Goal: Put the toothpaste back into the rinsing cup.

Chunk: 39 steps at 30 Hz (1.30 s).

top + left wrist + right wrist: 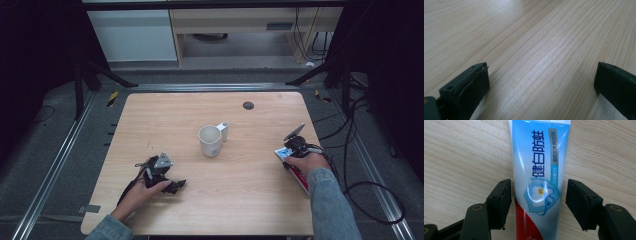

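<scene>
A toothpaste tube (536, 165), blue and white with a red lower part, lies flat on the wooden table (240, 200) near its right edge (300, 179). My right gripper (538, 203) points down over it with one jaw on each side of the tube. A narrow strip of table shows between each pad and the tube, so the jaws stand open around it. In the high view the right gripper (290, 151) sits at the tube's far end. My left gripper (172, 187) rests low at the front left, jaws wide open (541, 82) over bare wood.
A white mug (210, 141) stands upright at the table's middle, with a small white piece (224, 131) sticking out at its back right. A dark round cap (248, 105) is set into the far part of the tabletop. Cables trail off the right edge.
</scene>
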Available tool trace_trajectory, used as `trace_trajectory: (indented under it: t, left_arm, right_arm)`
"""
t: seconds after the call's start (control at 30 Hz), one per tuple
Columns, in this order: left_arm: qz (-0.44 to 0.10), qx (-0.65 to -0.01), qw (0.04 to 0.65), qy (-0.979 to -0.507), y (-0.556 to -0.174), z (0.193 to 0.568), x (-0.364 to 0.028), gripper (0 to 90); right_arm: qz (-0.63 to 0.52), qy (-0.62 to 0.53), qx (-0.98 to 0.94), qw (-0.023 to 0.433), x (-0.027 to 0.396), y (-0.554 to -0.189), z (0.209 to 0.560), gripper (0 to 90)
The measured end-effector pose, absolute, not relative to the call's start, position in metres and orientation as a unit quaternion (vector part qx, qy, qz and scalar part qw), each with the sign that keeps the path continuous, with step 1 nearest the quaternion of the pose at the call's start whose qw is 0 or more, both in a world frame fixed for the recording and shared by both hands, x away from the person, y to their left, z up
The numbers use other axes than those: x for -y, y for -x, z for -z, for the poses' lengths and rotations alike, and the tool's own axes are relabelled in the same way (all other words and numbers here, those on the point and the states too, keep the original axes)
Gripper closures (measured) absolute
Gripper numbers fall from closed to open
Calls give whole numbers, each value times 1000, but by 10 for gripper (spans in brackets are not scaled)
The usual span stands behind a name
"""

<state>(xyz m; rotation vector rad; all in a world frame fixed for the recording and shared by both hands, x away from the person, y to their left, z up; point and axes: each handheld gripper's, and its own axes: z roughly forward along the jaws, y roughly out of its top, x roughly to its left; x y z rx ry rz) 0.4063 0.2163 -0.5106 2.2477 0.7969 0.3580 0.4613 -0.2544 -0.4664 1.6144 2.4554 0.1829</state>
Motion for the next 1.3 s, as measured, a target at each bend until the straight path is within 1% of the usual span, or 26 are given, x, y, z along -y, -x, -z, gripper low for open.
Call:
trace_trajectory:
  t: [0.27,0.5,0.57,0.6,0.63,0.67,0.7,0.73,0.97,1.07,1.3]
  left_arm:
    - [-139,-309,357,-871,-406,511,-216,0]
    - [-139,-309,357,-871,-406,511,-216,0]
    - [-138,-309,357,-871,-406,511,-216,0]
    - [-138,-308,357,-871,-406,511,-216,0]
    - [-139,-309,357,-871,-406,511,-216,0]
    - [-139,-309,357,-871,-406,511,-216,0]
    - [-139,-309,357,-871,-406,511,-216,0]
    - [-139,-309,357,-871,-406,511,-216,0]
    - [-139,-309,357,-871,-406,511,-216,0]
    - [-139,-309,357,-871,-406,511,-216,0]
    - [-138,-310,359,-870,-406,511,-216,0]
  right_arm:
    - [-63,-549,-829,88,256,-465,470,422]
    - [-64,-542,-834,75,257,-466,469,496]
    - [-65,-542,-835,75,257,-466,468,536]
    - [-67,-543,-834,76,257,-465,467,574]
    - [-73,-540,-835,74,260,-465,464,642]
    - [-73,-540,-835,74,260,-465,464,642]
    - [-83,-545,-831,69,263,-464,461,692]
    - [-87,-547,-830,68,264,-463,460,702]
    - [-87,-541,-833,75,263,-460,454,728]
    - [-89,-538,-835,77,263,-458,445,731]
    - [-90,-522,-843,97,258,-459,421,733]
